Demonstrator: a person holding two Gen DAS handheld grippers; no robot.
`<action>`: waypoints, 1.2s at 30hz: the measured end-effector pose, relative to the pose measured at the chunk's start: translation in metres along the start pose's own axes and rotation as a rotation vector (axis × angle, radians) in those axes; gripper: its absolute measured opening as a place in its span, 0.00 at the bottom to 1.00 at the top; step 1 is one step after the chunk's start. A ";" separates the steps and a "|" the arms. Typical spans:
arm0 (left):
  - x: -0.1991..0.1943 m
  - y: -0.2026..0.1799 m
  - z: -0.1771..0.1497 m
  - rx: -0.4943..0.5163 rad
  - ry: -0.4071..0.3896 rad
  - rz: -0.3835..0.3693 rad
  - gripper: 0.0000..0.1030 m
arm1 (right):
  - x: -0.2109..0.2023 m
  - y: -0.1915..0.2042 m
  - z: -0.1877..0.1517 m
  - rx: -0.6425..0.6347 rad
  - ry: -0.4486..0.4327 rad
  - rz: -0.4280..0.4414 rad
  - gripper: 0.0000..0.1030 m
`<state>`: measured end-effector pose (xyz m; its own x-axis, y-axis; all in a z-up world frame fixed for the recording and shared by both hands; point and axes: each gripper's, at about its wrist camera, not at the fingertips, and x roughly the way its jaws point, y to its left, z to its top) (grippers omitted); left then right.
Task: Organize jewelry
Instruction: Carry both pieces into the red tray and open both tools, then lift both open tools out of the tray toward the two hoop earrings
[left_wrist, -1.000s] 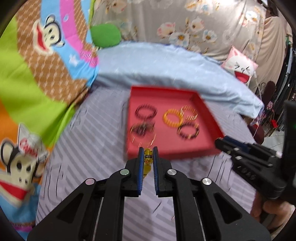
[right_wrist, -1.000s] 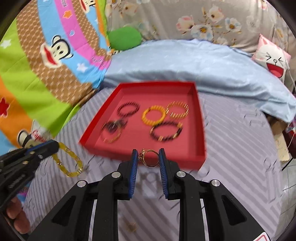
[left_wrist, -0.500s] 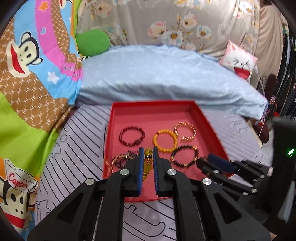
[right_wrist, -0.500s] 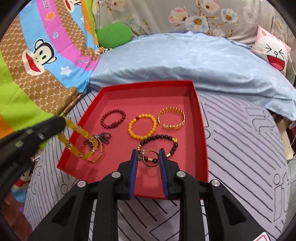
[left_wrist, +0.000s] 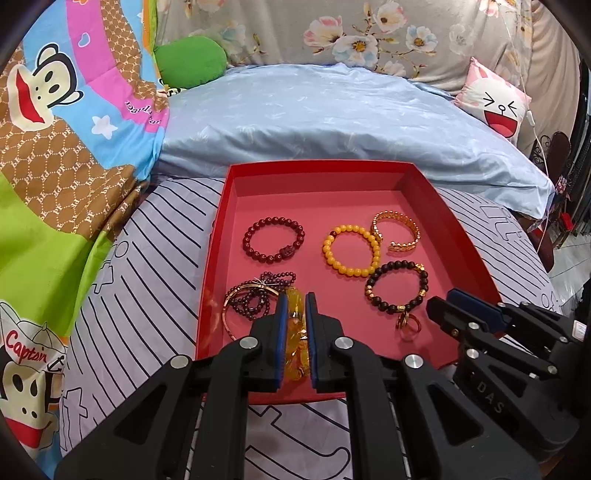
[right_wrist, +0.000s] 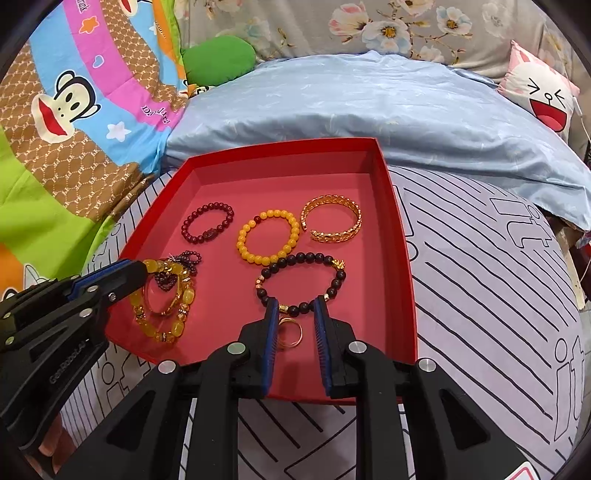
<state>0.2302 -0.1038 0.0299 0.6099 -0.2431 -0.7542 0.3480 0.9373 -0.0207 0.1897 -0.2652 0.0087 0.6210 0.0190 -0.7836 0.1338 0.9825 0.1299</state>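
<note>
- Both views are evenly and fairly brightly lit; no single lamp can be made out.
- Only soft, short shadows are cast inside the walls of the red tray (left_wrist: 461, 236) and under the bracelets.
- Small glints are seen on the gold bangle (right_wrist: 332, 221) and on the metal screws of the gripper arms.
- No motion blur is seen; the beads are rendered sharply.
- Strong fisheye bending is seen: the tray's edges and the striped sheet (right_wrist: 480, 280) are curved.
- The corners are darkened by a black circular vignette.
</note>
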 end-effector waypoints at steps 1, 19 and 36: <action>0.000 0.000 0.000 0.001 -0.001 0.002 0.09 | 0.000 0.001 0.000 -0.003 -0.001 0.000 0.21; -0.019 0.003 -0.008 -0.012 -0.028 0.025 0.25 | -0.033 0.012 -0.013 -0.015 -0.047 0.013 0.32; -0.075 0.025 -0.056 -0.049 -0.044 0.040 0.31 | -0.079 0.034 -0.080 -0.073 -0.023 0.019 0.35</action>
<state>0.1532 -0.0478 0.0494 0.6538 -0.2153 -0.7254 0.2880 0.9573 -0.0246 0.0830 -0.2180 0.0263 0.6410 0.0347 -0.7668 0.0651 0.9929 0.0994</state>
